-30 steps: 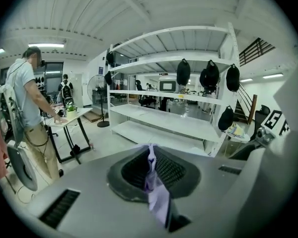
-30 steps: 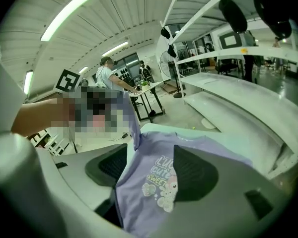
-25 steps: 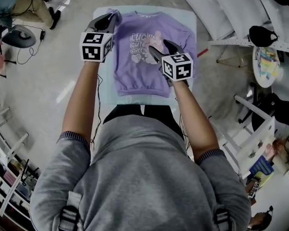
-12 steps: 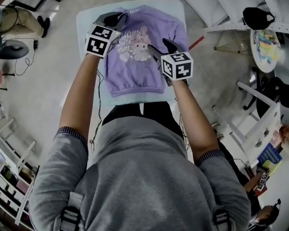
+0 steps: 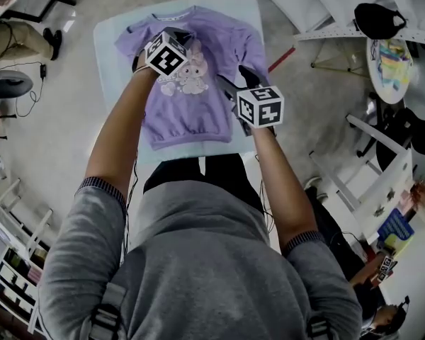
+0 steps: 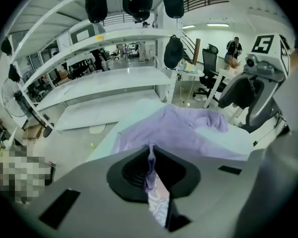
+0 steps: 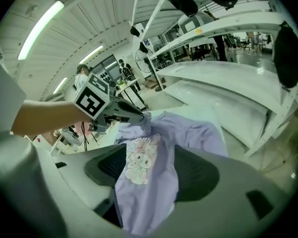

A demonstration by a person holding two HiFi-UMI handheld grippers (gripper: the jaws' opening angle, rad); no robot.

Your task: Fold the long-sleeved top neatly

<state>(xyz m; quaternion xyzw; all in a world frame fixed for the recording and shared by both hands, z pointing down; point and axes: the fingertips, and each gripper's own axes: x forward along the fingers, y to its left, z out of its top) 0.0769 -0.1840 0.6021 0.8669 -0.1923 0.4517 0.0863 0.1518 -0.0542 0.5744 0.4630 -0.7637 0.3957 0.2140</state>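
Observation:
A purple long-sleeved top (image 5: 191, 112) with a pink cartoon print lies flat on a pale table (image 5: 108, 83), neck away from me. My left gripper (image 5: 186, 40) hangs over the chest print, shut on a thin fold of the purple cloth (image 6: 150, 158). The right gripper view shows it (image 7: 134, 114) pinching cloth near the neck. My right gripper (image 5: 234, 78) hovers over the top's right side. Its jaws have just opened a little wider; the printed front (image 7: 141, 165) shows in the gap and the pads do not press on it.
White shelving (image 5: 354, 27) with black caps (image 5: 377, 20) stands to the right of the table, and a round side table (image 5: 391, 62) beyond it. Chair bases and cables (image 5: 14, 83) lie on the floor at the left. My own body fills the near edge.
The left gripper has swung from the top's left shoulder rightward and down over the chest print, rolling as it went, cloth still in it. The right gripper has sunk slightly over the right side.

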